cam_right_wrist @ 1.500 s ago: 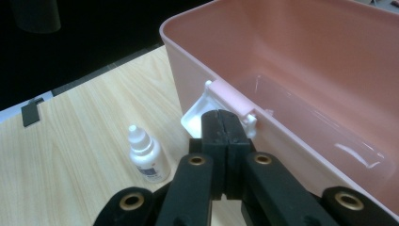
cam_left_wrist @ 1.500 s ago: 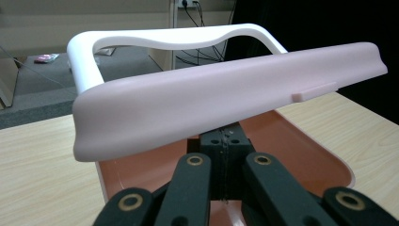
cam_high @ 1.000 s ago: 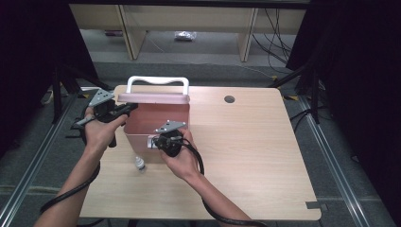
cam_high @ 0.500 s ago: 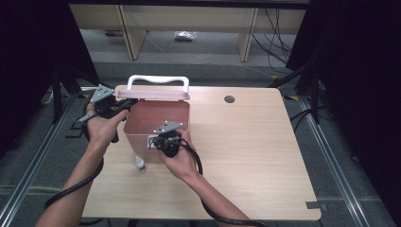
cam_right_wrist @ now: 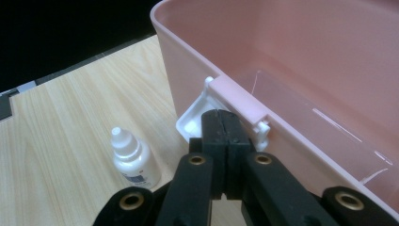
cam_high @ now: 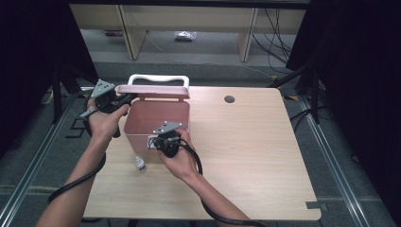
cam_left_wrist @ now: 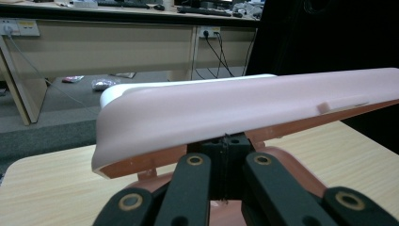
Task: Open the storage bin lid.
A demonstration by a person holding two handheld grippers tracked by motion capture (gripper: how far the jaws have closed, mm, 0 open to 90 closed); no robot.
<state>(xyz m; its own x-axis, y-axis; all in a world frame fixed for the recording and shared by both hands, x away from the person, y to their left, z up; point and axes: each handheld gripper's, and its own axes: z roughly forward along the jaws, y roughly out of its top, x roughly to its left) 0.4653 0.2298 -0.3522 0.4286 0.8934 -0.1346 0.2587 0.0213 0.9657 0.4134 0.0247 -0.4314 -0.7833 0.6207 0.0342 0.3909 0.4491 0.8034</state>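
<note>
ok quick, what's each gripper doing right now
left gripper: fingers shut, tips under the raised lid of the pink box.
right gripper: fingers shut, tips at the box's white front latch.

The dropper bottle's point(cam_right_wrist: 131, 157) label print is too small to read.

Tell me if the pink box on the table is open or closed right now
Open. The pink box has its lid raised at the back, and the right gripper view looks into its bare interior.
</note>
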